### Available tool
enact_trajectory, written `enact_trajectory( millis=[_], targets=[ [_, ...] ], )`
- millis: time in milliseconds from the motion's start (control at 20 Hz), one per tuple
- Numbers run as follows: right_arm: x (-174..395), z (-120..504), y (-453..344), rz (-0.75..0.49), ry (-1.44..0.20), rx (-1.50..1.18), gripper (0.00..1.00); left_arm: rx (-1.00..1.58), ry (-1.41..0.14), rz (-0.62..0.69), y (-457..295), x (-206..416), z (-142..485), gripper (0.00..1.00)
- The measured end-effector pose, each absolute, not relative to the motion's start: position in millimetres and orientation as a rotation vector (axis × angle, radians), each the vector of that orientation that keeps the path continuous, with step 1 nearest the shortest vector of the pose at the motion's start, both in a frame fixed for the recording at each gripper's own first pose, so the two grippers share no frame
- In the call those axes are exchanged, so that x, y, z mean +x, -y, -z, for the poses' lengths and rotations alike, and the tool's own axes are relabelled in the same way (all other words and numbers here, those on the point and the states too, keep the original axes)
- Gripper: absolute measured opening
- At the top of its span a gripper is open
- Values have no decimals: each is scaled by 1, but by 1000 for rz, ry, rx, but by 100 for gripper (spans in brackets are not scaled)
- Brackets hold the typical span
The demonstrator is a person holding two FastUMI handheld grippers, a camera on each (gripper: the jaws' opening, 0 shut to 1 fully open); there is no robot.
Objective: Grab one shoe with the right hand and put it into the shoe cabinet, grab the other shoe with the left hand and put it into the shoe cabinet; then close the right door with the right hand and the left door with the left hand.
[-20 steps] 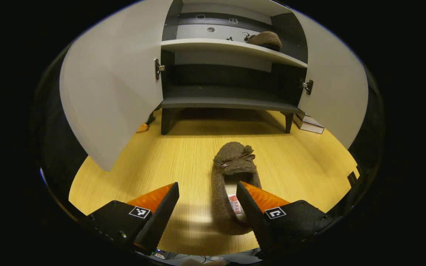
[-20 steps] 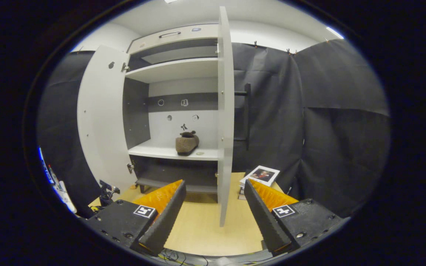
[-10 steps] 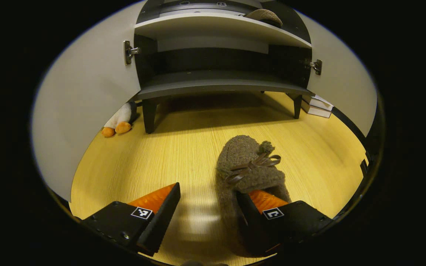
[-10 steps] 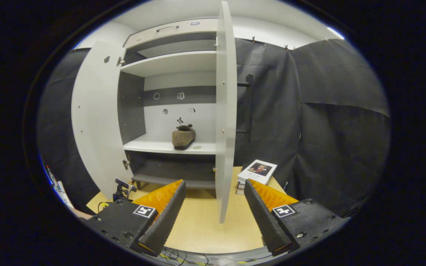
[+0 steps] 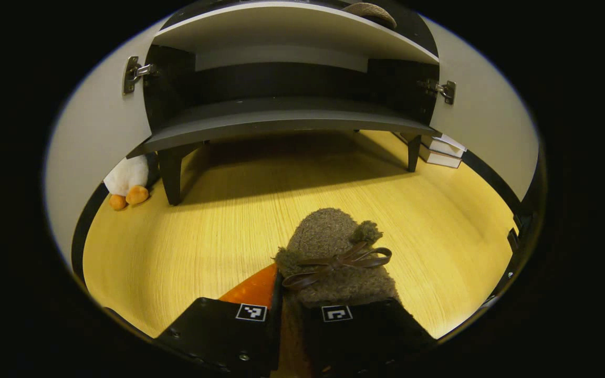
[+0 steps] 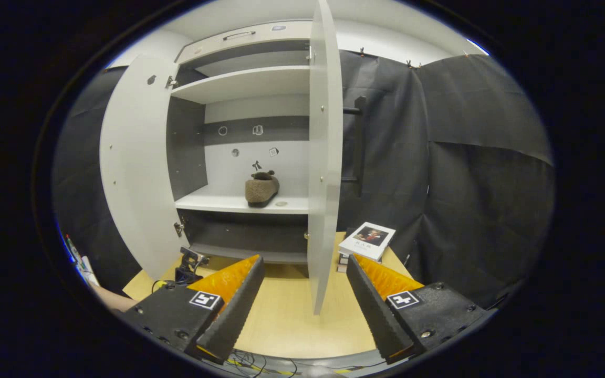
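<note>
We see our left gripper (image 5: 288, 315) clenched on the side wall of the fuzzy brown slipper with a leather bow (image 5: 334, 257) on the yellow wooden floor (image 5: 218, 231), before the white-doored shoe cabinet (image 5: 281, 118). Our right gripper (image 6: 305, 294) hangs released facing the open right door (image 6: 323, 157); the matching brown slipper (image 6: 261, 188) sits on the white shelf (image 6: 218, 202). A plush penguin (image 5: 126, 181) and stacked books (image 6: 368, 240) flank the cabinet.

Left gripper (image 5: 289, 320) clamped on brown slipper's (image 5: 334, 257) side wall, on wood floor (image 5: 218, 226). Open shoe cabinet (image 5: 281, 118) ahead; plush toy (image 5: 126, 181) beside its leg.
</note>
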State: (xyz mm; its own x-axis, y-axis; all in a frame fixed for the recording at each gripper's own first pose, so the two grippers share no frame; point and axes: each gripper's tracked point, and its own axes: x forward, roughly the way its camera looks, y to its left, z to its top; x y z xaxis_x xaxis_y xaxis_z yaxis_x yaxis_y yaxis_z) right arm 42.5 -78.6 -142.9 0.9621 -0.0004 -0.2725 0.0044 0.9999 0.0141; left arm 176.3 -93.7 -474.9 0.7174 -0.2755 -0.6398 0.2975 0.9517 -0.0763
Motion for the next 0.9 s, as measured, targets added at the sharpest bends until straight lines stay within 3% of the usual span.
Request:
enact_trajectory(
  millis=[50, 100, 150, 550, 900],
  targets=[
    [42, 144, 78, -2, -278, 20, 100, 51, -700, 295, 89, 179, 475, 20],
    [41, 144, 78, -8, -279, 20, 100, 53, -711, 271, 87, 178, 475, 6],
    [41, 144, 77, -12, -277, 16, 100, 48, -716, 256, 87, 177, 474, 1],
    [33, 123, 67, -65, -219, 20, 100, 17, -652, 191, 74, 167, 414, 0],
    [28, 102, 56, -118, -153, 22, 100, -3, -495, 94, 44, 162, 289, 0]
  ],
)
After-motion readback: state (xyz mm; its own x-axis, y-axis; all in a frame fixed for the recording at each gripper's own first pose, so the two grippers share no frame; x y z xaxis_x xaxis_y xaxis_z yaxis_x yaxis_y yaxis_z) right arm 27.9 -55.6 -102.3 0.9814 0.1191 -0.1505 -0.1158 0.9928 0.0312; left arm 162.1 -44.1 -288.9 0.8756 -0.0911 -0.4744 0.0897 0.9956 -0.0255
